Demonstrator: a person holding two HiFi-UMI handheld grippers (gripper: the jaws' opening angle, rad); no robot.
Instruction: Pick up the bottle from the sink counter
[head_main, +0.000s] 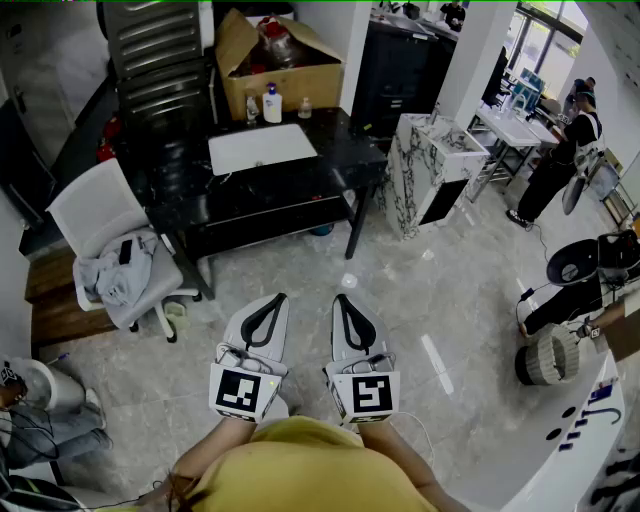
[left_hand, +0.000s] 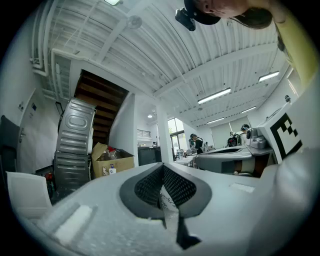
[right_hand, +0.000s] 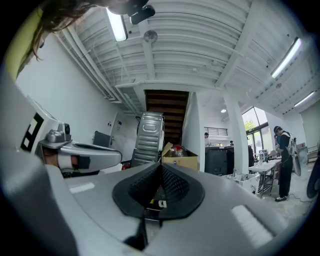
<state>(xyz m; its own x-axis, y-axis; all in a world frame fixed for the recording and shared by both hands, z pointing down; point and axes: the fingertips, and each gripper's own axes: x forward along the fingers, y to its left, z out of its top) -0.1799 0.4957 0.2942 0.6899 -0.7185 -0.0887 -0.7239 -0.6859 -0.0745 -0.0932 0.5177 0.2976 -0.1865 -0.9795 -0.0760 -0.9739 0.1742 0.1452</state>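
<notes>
The task has not really begun: the bottle (head_main: 272, 104), a white one with a blue top, stands untouched at the back edge of the dark bench (head_main: 250, 205) in the upper middle of the head view. It is just behind the white sink basin (head_main: 262, 148) and in front of an open cardboard box (head_main: 300, 82). Two smaller containers stand on either side of it, so which one is meant is a judgement; the white bottle is the largest and plainest candidate. Both tools are held close to the person's body at the bottom centre of that view, well apart from the bench, with a stretch of pale floor (head_main: 400, 300) between. The left hand-held gripper (head_main: 272, 305) has its jaws pressed fully together with nothing between them, as its own view shows, the dark pads meeting along one line. The right hand-held gripper (head_main: 347, 308) is likewise closed and empty, its pads touching at the tip. Both point roughly toward the bench. What is left is everything: walking up to the bench, opening one set of jaws, bringing them round the bottle without knocking its neighbours or the box behind, closing, and lifting it clear. A white chair (head_main: 100, 215) draped with clothing sits at the left end of the bench, out of the direct path.
</notes>
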